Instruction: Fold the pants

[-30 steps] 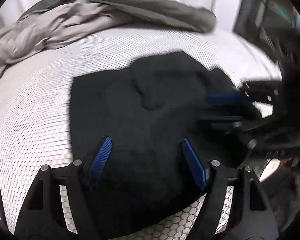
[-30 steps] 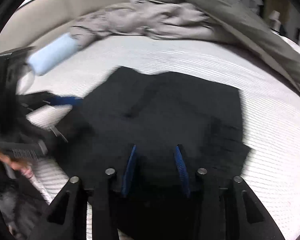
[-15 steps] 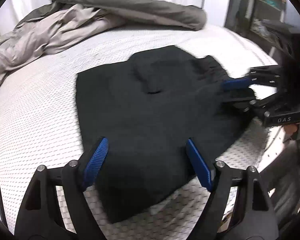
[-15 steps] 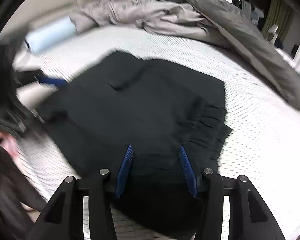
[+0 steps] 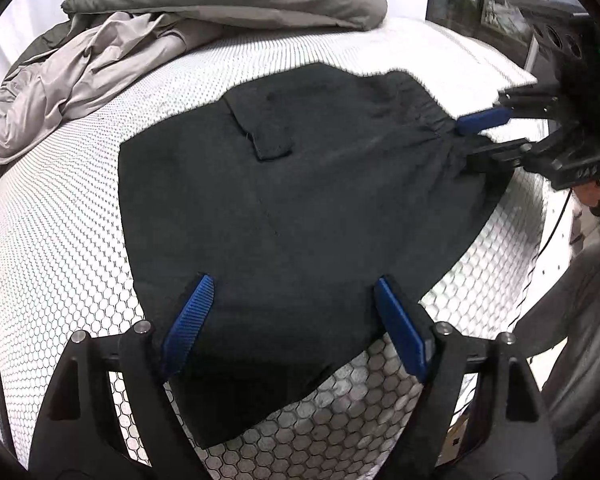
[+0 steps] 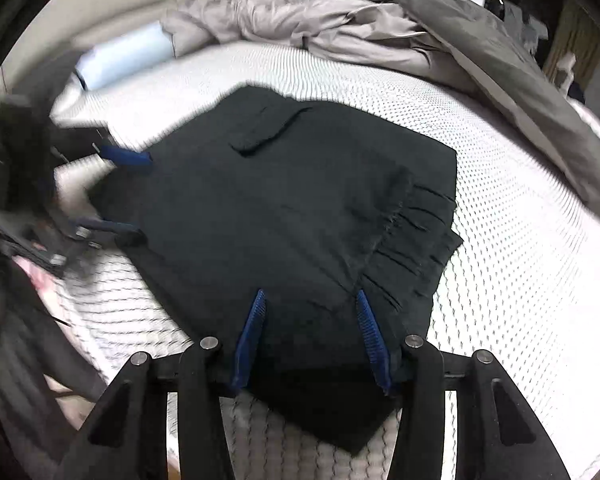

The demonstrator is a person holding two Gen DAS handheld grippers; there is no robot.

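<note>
Pants of black woven fabric (image 5: pixel 308 208) lie folded into a compact, roughly six-sided stack on the white mattress with its honeycomb-mesh cover (image 5: pixel 52 248), near the mattress's near edge. A flapped patch pocket (image 5: pixel 266 128) sits on the top layer, on the side of the stack away from both cameras. The gathered elastic waistband (image 6: pixel 416 240) forms the stack's edge on the right in the right wrist view, its pleats plainly visible.

The left gripper (image 5: pixel 296 312), black with blue ribbed pads, hovers over the near corner of the pants. Its jaws stand wide apart with the fabric showing flat between them, and neither pad presses on the cloth. In the right wrist view this gripper appears blurred at the stack's left edge (image 6: pixel 128 196).

The right gripper (image 6: pixel 310 332), of the same make, has its jaws partly open over the pants beside the waistband. Cloth lies beneath and between the pads, but they do not pinch it. From the left wrist view its fingertips sit at the waistband edge of the stack (image 5: pixel 480 136), and part of a hand (image 5: pixel 592 194) shows behind it.

Beyond the pants, at the mattress's far side, a crumpled beige-grey sheet (image 5: pixel 72 92) and a dark olive-grey duvet (image 5: pixel 236 0) are heaped together. A pale blue cylindrical roll (image 6: pixel 124 56) lies beyond the stack's left side in the right wrist view.
</note>
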